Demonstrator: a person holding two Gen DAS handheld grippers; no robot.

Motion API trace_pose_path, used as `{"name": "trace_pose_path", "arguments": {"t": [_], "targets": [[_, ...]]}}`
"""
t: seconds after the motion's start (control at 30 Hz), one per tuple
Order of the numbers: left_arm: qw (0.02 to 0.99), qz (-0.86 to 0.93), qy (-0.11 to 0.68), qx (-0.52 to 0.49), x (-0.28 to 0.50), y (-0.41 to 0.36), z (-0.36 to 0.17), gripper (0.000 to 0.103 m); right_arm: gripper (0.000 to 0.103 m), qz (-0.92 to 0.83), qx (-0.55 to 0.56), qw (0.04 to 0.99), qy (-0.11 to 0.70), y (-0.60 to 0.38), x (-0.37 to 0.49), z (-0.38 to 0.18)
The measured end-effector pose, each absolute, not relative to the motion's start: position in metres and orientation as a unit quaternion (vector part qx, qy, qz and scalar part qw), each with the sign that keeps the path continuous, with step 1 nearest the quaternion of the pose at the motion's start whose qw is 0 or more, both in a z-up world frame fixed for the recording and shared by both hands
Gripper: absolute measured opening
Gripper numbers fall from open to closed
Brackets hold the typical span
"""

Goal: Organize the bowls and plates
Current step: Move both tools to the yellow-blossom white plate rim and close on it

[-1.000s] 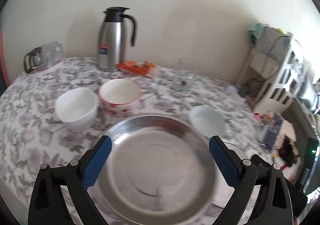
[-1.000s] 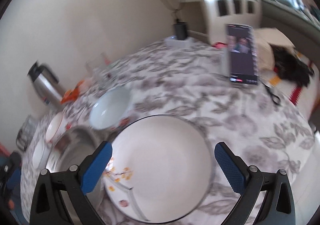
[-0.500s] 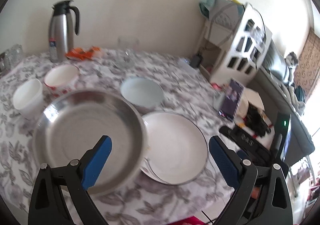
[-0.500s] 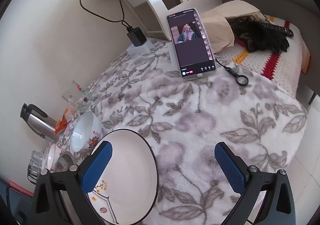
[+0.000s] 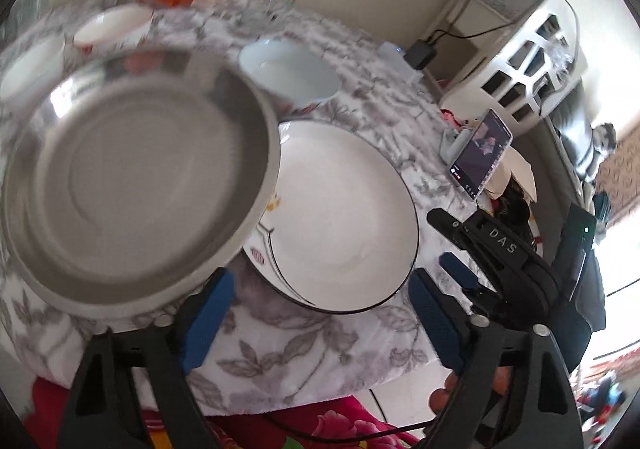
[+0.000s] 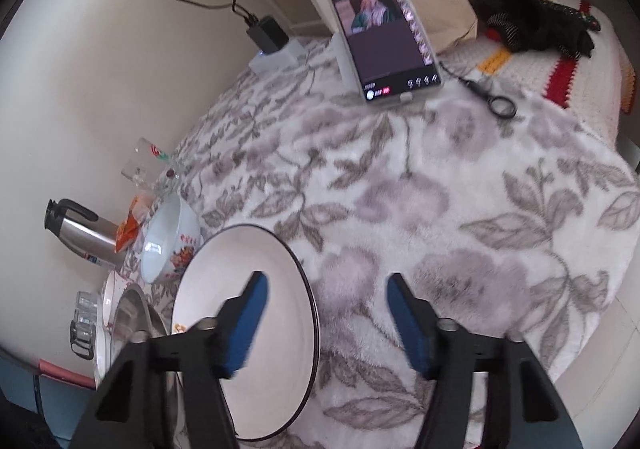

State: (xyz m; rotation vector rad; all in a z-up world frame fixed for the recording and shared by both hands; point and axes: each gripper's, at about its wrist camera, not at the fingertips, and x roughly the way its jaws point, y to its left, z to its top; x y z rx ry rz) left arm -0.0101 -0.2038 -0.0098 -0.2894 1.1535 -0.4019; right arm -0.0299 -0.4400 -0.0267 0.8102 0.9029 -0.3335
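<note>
My floral-clothed table [image 6: 400,189] stands against a cream wall; the white plate [image 5: 344,217] lies near its front edge, the steel plate's [image 5: 132,185] rim over it. My left gripper [image 5: 316,313] and right gripper [image 6: 324,321] have just been closing, both still spread, the right's left finger over the plate. Only the right view shows the keyring [image 6: 502,105] by the phone [image 6: 384,33].

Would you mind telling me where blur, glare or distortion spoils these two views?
Left wrist view: motion blur smears the steel plate and the far bowls; window glare burns out the right edge. Right wrist view: mostly sharp, though one blue pad of the right gripper is smeared; fisheye bends the white plate into an oval.
</note>
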Motion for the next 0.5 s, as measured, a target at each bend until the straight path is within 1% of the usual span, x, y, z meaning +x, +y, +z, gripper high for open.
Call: {"name": "trace_pose_path", "arguments": {"t": [0.07,0.1,0.13,0.2,0.23,0.27,0.33,0.37,0.4,0.43,0.5], "targets": [[0.805,-0.177,0.550,-0.139,-0.009,-0.203,-0.017,0.080,0.055,-0.150,0.380,0.807,0.427,-0.438,-0.028,-0.030],[0.804,-0.173,0.551,-0.140,-0.008,-0.203,-0.018,0.077,0.051,-0.144,0.381,0.806,0.429,-0.437,-0.026,-0.032],[0.803,-0.167,0.554,-0.141,-0.008,-0.203,-0.021,0.073,0.049,-0.141,0.381,0.806,0.430,-0.436,-0.025,-0.033],[0.798,-0.164,0.561,-0.150,-0.006,-0.203,-0.027,0.069,0.041,-0.135,0.379,0.805,0.437,-0.434,-0.021,-0.037],[0.795,-0.163,0.564,-0.153,-0.004,-0.203,-0.028,0.065,0.038,-0.131,0.377,0.804,0.440,-0.432,-0.019,-0.039],[0.791,-0.156,0.570,-0.160,-0.003,-0.202,-0.034,0.063,0.034,-0.129,0.376,0.804,0.443,-0.432,-0.017,-0.040],[0.782,-0.148,0.581,-0.169,0.000,-0.201,-0.041,0.055,0.029,-0.124,0.376,0.803,0.446,-0.430,-0.014,-0.042],[0.774,-0.144,0.590,-0.180,0.001,-0.200,-0.047,0.053,0.026,-0.121,0.377,0.802,0.447,-0.430,-0.013,-0.044],[0.770,-0.140,0.594,-0.187,0.002,-0.199,-0.050,0.048,0.022,-0.120,0.376,0.802,0.447,-0.429,-0.011,-0.044],[0.766,-0.136,0.597,-0.193,0.002,-0.198,-0.053,0.043,0.019,-0.120,0.374,0.802,0.449,-0.429,-0.010,-0.045],[0.761,-0.127,0.603,-0.202,0.003,-0.198,-0.059,0.038,0.012,-0.117,0.373,0.802,0.452,-0.429,-0.007,-0.048]]}}
